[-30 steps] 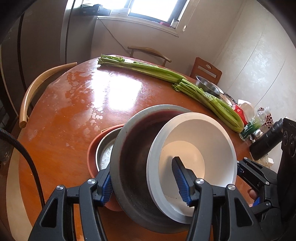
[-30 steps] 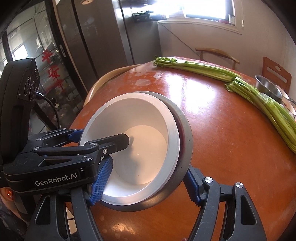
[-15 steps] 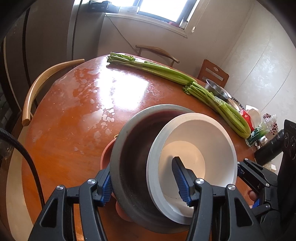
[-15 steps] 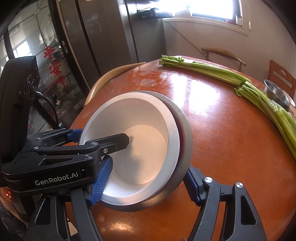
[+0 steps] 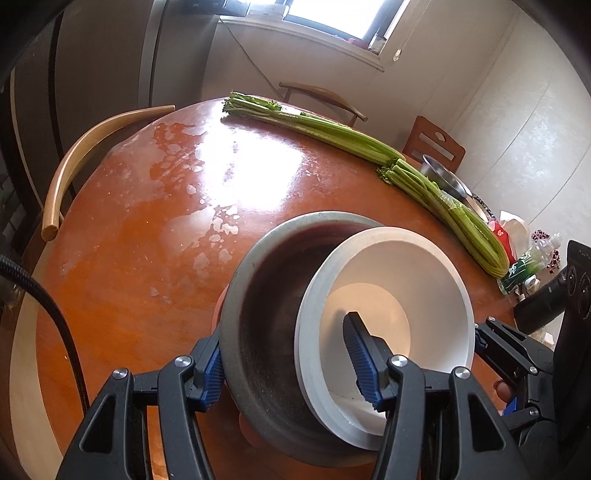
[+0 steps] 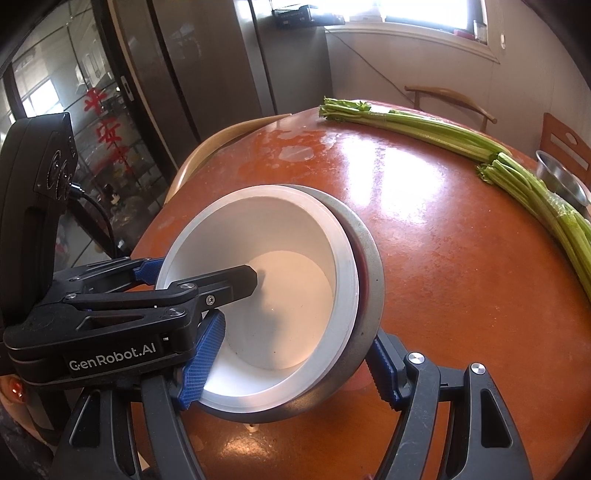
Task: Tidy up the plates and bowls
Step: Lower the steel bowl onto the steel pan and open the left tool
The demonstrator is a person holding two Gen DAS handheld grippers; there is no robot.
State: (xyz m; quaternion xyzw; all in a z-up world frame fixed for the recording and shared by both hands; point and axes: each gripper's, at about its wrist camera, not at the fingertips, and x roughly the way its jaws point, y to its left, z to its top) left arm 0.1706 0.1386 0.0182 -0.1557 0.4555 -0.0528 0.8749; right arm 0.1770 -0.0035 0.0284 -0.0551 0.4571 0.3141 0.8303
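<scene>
Daylight from the window (image 5: 332, 18) at the far wall, blown out to white in both views. Broad glare patch on the glossy bench (image 5: 243, 166), repeated in the right wrist view (image 6: 417, 192). Interior dim toward the dark cabinet side. Soft shadow inside the white bowl (image 6: 280, 288). Strong fisheye bending, black vignette at corners. Focus sharp throughout; no motion blur.
</scene>
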